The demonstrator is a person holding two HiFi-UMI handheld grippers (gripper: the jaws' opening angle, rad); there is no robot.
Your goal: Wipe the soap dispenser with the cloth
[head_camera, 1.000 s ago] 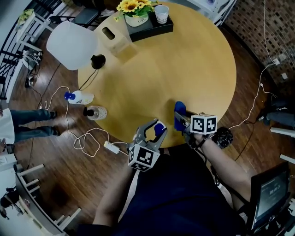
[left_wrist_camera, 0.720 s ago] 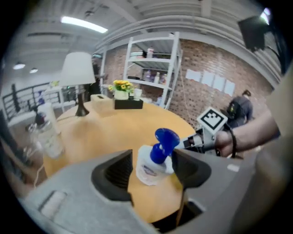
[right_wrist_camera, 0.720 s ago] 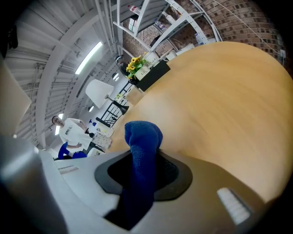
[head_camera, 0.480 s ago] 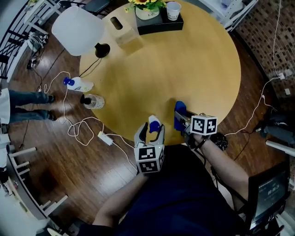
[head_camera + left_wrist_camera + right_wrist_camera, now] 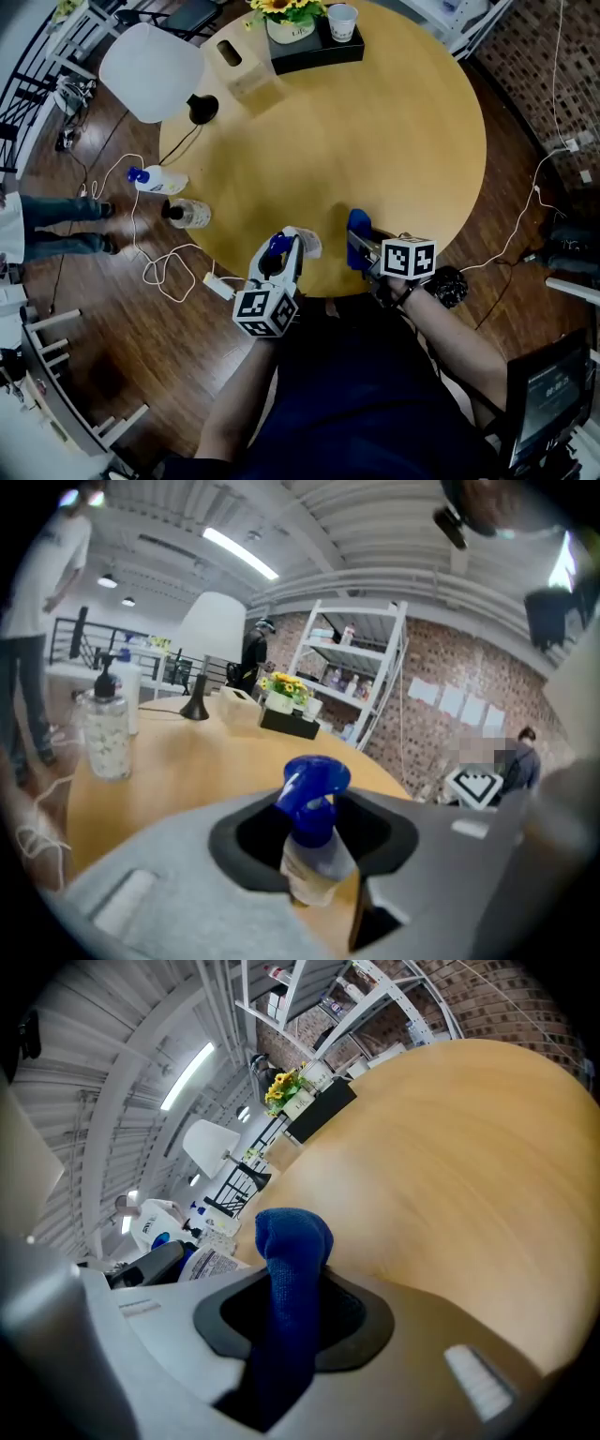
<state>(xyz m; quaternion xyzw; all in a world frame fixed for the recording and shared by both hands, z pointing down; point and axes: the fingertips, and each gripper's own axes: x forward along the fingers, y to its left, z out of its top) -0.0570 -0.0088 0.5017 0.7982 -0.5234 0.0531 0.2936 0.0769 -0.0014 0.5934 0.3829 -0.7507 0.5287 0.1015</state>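
At lower centre, by the round wooden table's [image 5: 394, 141] edge, the clear, blue-pumped dispenser [image 5: 312, 803] is pinched by the left gripper [image 5: 314, 860], whose jaws have just been closing; the nubbly blue cloth [image 5: 289, 1269] is clamped by the right gripper [image 5: 281, 1335].

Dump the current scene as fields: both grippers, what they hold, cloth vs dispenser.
left gripper: shut on dispenser; jaws have just been closing, with it between them
dispenser: blue pump, clear body, at the table's near edge
right gripper: shut on cloth
cloth: blue, sticks out past the jaws
cloth vs dispenser: apart, no contact
table: round, wood
far side: lamp, tray
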